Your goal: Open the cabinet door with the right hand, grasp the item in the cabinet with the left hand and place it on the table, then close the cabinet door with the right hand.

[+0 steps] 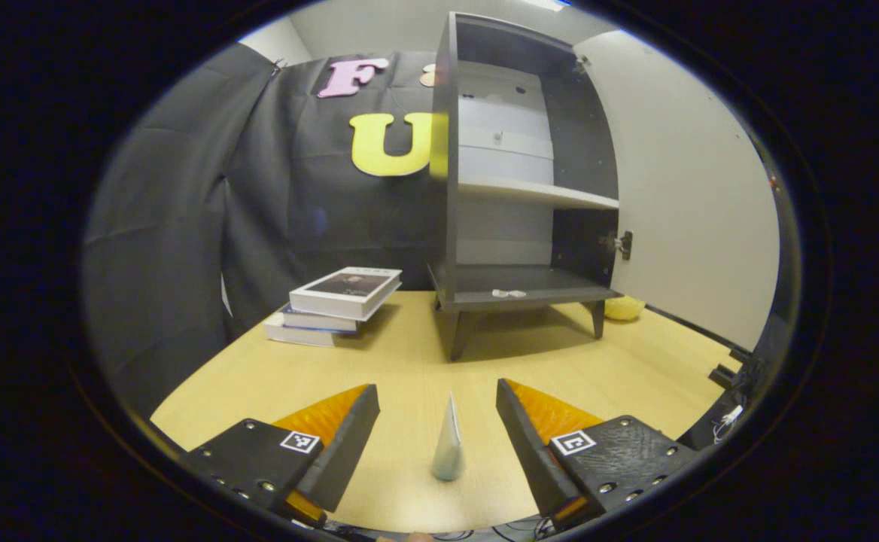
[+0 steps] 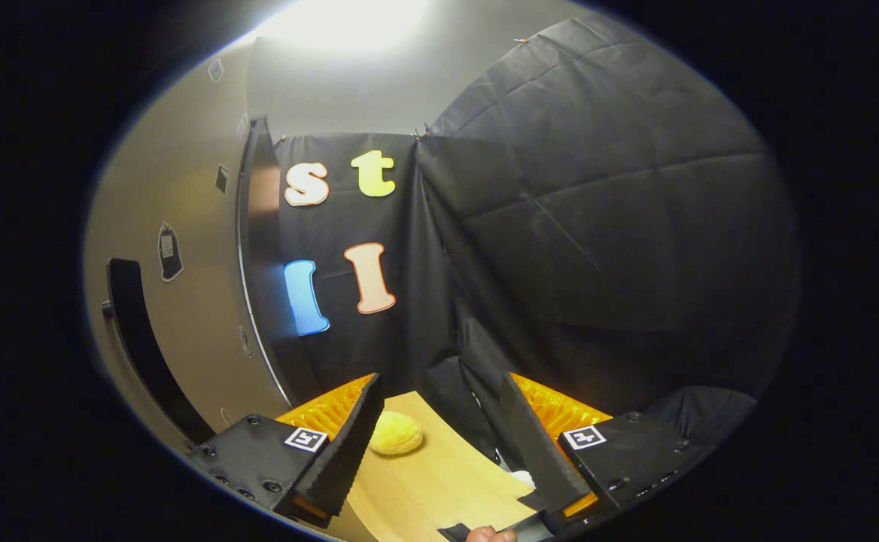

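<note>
The dark cabinet (image 1: 447,188) stands on the wooden table (image 1: 635,369) with its pale door (image 1: 695,211) swung wide open to the right. A small pale cone-shaped item (image 1: 448,444) stands upright on the table between the fingers of my left gripper (image 1: 436,391), which is open and not touching it. A little white scrap (image 1: 509,293) lies on the cabinet's bottom shelf. My right gripper (image 2: 440,380) is open and holds nothing. It hangs beside the door's outer face (image 2: 191,324), whose long black handle (image 2: 142,346) is off to its left.
Stacked books (image 1: 338,301) lie left of the cabinet. A round yellow object (image 2: 396,434) sits on the table by the door, also seen behind the cabinet's right leg (image 1: 624,307). Part of a hand (image 2: 485,535) shows at the bottom of the right gripper view.
</note>
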The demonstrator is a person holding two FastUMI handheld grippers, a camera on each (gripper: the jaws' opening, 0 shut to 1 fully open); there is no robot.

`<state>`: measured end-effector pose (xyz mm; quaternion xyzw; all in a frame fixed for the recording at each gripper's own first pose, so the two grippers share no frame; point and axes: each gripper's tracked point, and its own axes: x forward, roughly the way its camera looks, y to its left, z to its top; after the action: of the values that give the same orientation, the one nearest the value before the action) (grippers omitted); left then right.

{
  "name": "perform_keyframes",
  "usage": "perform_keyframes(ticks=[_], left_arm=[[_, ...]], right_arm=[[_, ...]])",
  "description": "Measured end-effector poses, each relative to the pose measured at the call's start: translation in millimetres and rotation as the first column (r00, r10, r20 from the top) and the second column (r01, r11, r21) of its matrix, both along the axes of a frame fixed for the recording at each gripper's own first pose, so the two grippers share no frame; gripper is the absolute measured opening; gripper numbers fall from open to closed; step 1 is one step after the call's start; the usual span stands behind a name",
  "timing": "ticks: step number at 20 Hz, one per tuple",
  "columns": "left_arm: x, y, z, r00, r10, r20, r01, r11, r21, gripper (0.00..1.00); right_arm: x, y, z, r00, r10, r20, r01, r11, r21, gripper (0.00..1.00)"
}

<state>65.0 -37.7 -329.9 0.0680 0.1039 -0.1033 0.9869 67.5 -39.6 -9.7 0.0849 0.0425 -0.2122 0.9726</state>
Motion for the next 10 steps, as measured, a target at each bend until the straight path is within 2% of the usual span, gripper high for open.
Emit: perform_keyframes(ticks=[2, 4, 5, 6, 7, 8, 9, 10], left_arm=[[-16, 8, 35, 0.998, 0.057, 0.021, -0.057, 0.998, 0.013, 0.95], [-33, 8, 70, 0.994, 0.102, 0.025, -0.101, 0.995, -0.018, 0.92], [-39, 7, 91, 0.992, 0.123, 0.029, -0.122, 0.992, -0.033, 0.95], [-44, 5, 112, 0.990, 0.136, 0.042, -0.135, 0.990, -0.038, 0.95], [-48, 2, 136, 0.987, 0.144, 0.068, -0.141, 0.989, -0.034, 0.92], [-51, 0, 163, 0.982, 0.157, 0.105, -0.155, 0.987, -0.030, 0.95], [-54, -1, 189, 0.976, 0.171, 0.138, -0.168, 0.985, -0.035, 0.92], [-54, -9, 206, 0.971, 0.175, 0.160, -0.169, 0.984, -0.051, 0.95]], right_arm=[[4, -3, 1, 1.000, 0.025, 0.005, -0.025, 0.999, -0.048, 0.98], [8, -4, 2, 0.998, 0.057, -0.003, -0.057, 0.995, -0.079, 0.98], [8, -3, 2, 0.997, 0.072, -0.007, -0.072, 0.994, -0.078, 0.93], [7, -2, 1, 0.997, 0.074, -0.004, -0.075, 0.995, -0.060, 0.93], [6, 2, 1, 0.997, 0.079, -0.001, -0.079, 0.996, -0.041, 0.98], [8, 4, 2, 0.996, 0.084, 0.009, -0.083, 0.996, -0.039, 0.98], [9, 5, 5, 0.996, 0.091, 0.018, -0.090, 0.995, -0.050, 0.98], [12, 3, 6, 0.994, 0.104, 0.021, -0.102, 0.993, -0.065, 0.98]])
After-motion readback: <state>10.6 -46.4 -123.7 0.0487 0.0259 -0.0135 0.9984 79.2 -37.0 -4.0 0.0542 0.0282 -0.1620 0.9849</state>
